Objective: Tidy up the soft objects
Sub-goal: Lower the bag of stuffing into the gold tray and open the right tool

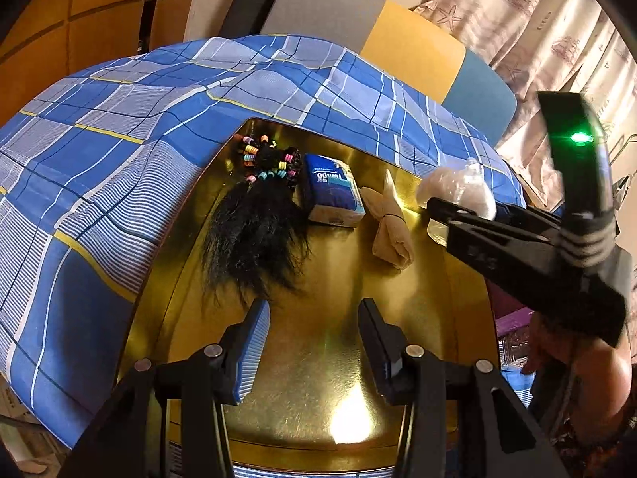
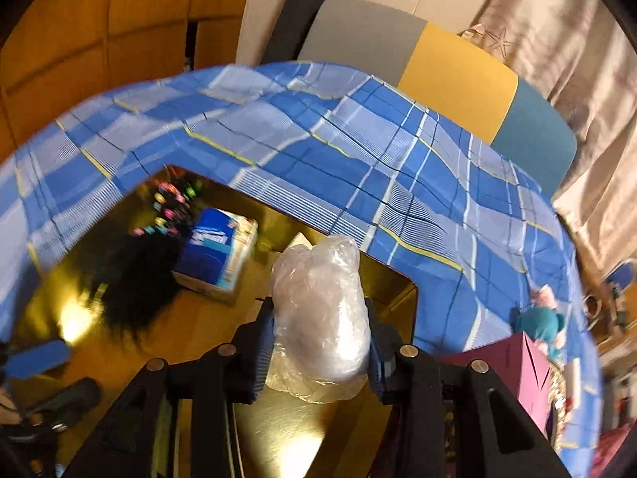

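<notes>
A gold tray (image 1: 318,358) lies on a blue plaid cloth (image 1: 119,139). On it lie a black hair piece with coloured rings (image 1: 258,215), a blue tissue pack (image 1: 332,191) and a beige cloth roll (image 1: 390,231). My left gripper (image 1: 314,350) is open and empty above the tray's near part. My right gripper (image 2: 320,342) is shut on a clear plastic bag (image 2: 322,310) and holds it over the tray's right side. The bag also shows in the left wrist view (image 1: 462,187). In the right wrist view the hair piece (image 2: 135,275) and tissue pack (image 2: 217,251) are blurred.
A pink box (image 2: 517,370) and a teal soft toy (image 2: 541,326) sit on the cloth to the right of the tray. A grey, yellow and blue headboard (image 1: 410,44) and a curtain (image 1: 537,24) stand behind. Wooden panels (image 1: 79,8) are at the left.
</notes>
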`<action>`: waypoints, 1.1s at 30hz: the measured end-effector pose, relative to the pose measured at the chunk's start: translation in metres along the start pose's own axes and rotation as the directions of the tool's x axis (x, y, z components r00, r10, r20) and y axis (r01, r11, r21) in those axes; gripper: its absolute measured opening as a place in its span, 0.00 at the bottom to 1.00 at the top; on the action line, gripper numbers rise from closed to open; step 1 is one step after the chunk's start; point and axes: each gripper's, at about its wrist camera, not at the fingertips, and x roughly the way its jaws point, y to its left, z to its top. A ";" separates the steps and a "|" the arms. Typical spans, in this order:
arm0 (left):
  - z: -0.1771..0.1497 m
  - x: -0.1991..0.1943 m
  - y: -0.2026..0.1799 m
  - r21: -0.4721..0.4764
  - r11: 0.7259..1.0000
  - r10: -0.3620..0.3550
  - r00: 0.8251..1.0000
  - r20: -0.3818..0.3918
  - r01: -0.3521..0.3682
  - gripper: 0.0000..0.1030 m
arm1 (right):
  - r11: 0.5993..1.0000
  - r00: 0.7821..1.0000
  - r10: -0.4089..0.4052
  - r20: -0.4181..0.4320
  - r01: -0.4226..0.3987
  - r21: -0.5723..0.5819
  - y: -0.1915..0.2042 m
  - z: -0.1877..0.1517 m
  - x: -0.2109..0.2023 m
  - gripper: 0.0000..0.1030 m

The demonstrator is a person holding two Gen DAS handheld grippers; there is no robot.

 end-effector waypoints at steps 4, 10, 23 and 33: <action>0.000 0.000 0.001 -0.003 1.000 -0.001 1.000 -0.004 0.001 0.45 | 0.997 0.997 -0.068 -0.036 0.067 -0.042 0.002 0.005 0.019 0.43; 0.000 0.000 0.002 -0.008 1.000 -0.005 1.000 -0.007 0.005 0.45 | 0.989 0.989 -0.135 -0.063 0.131 -0.071 0.003 0.003 0.029 0.59; -0.005 0.003 -0.007 0.025 1.000 0.000 1.000 -0.021 0.000 0.45 | 0.992 0.948 -0.020 0.319 -0.021 0.125 -0.033 0.013 -0.126 0.77; -0.013 -0.002 -0.029 0.086 0.996 -0.023 0.999 -0.027 0.026 0.45 | 0.936 0.922 -0.088 0.377 -0.053 0.348 -0.108 -0.042 -0.191 0.82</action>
